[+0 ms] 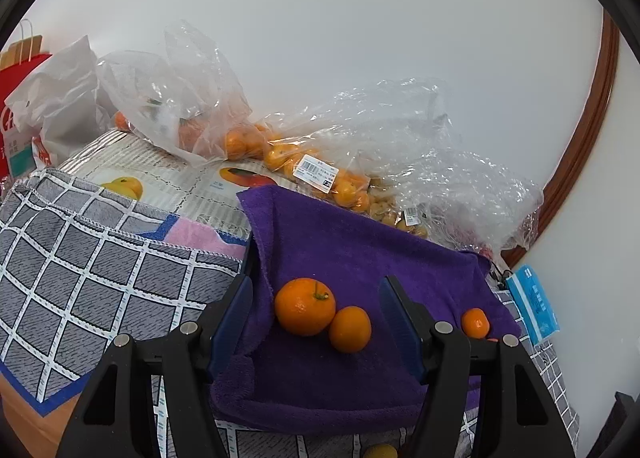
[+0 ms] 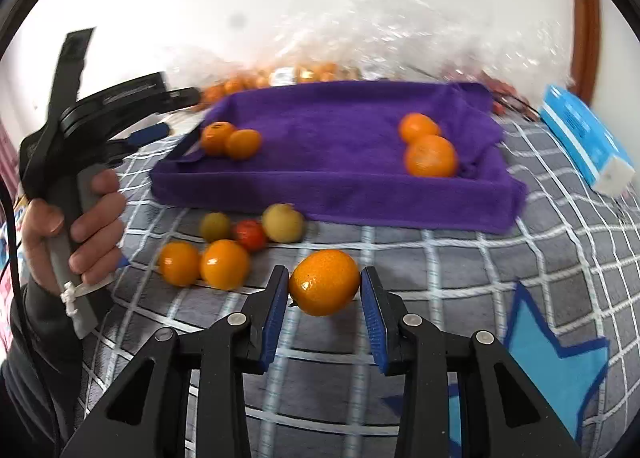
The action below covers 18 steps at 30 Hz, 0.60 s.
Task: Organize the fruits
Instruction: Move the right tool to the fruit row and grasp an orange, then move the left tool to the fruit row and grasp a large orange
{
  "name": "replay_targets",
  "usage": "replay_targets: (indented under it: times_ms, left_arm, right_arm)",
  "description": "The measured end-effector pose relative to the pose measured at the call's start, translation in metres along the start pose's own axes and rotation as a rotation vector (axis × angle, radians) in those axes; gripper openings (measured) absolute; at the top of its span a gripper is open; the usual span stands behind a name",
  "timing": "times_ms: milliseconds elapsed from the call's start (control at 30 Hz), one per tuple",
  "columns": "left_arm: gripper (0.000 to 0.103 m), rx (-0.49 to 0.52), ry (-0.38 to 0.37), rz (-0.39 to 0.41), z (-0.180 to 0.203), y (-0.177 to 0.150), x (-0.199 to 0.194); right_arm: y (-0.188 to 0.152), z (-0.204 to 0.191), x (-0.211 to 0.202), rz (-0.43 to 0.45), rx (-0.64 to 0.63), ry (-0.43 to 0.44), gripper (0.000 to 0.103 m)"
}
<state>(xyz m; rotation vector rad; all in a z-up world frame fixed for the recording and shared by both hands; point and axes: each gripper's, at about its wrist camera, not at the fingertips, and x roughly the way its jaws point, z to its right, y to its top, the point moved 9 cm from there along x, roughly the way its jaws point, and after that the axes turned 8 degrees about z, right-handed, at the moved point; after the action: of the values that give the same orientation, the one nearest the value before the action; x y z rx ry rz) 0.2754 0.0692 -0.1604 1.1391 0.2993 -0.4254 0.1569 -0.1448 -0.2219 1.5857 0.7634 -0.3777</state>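
Observation:
A tray lined with a purple towel (image 2: 340, 186) (image 1: 360, 242) holds two oranges at its left end (image 2: 230, 138) (image 1: 305, 306) and two at its right end (image 2: 430, 156). My left gripper (image 1: 316, 302) is open over the tray's left end, its fingers either side of the two oranges and not touching them. My right gripper (image 2: 325, 284) is shut on an orange (image 2: 324, 282) and holds it above the checked cloth, in front of the tray. Loose fruit (image 2: 224, 264) lies on the cloth left of it: two oranges, two yellowish fruits and a small red one.
Clear plastic bags of small oranges (image 1: 280, 154) and other fruit lie behind the tray against the white wall. A blue tissue pack (image 2: 584, 142) sits right of the tray. A red paper bag (image 1: 20, 98) stands at the far left. The grey checked cloth (image 2: 440, 258) covers the table.

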Motion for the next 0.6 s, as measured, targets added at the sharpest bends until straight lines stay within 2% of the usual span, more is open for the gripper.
replay_targets:
  times_ms: [167, 400, 500, 600]
  left_arm:
    - [0.064, 0.03, 0.017, 0.02, 0.001, 0.0, -0.003]
    - [0.064, 0.054, 0.032, -0.002, 0.001, -0.007, 0.004]
    - [0.064, 0.061, 0.03, -0.001, 0.003, -0.007, 0.004]
    - [0.064, 0.067, 0.025, 0.012, 0.004, -0.006, 0.001]
  right_arm:
    - [-0.005, 0.008, 0.005, -0.012, 0.003, -0.016, 0.037]
    - [-0.004, 0.002, 0.018, -0.034, -0.029, -0.027, 0.037]
    - [-0.001, 0.0, 0.019, -0.015, -0.045, -0.021, 0.037]
    - [0.009, 0.004, 0.015, 0.041, -0.065, -0.043, 0.036]
